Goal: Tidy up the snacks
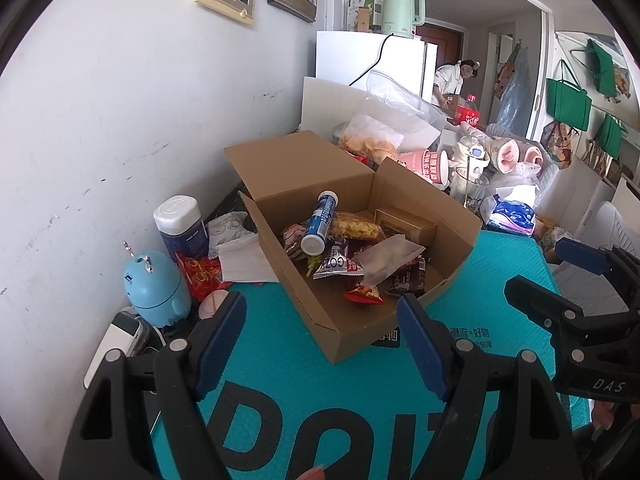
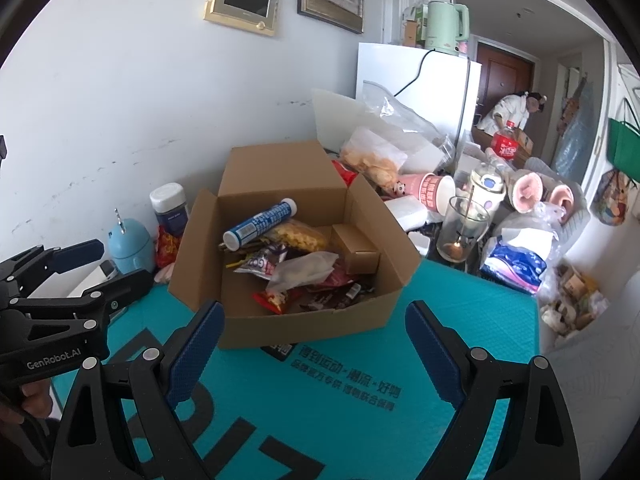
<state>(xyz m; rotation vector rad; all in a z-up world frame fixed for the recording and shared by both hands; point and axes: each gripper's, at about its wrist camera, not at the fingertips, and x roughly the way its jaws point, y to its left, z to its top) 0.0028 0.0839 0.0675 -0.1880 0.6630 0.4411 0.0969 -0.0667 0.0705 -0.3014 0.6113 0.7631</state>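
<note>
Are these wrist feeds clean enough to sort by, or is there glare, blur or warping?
Left wrist: sharp and evenly daylit, the cardboard box clear, its edges bowed by the fisheye, corners black. Right wrist: equally sharp, the drinking glass catching a small glint; the doorway behind looks bright.

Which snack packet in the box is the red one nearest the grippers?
The small red packet by the cardboard box's near wall. The yellow bag and whitish packet lie farther back.

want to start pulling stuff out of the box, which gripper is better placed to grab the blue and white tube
Probably the left gripper. The tube leans against the cardboard box's left wall, nearer that side. Both grippers are open and empty; the right gripper would have to cross over the packets.
</note>
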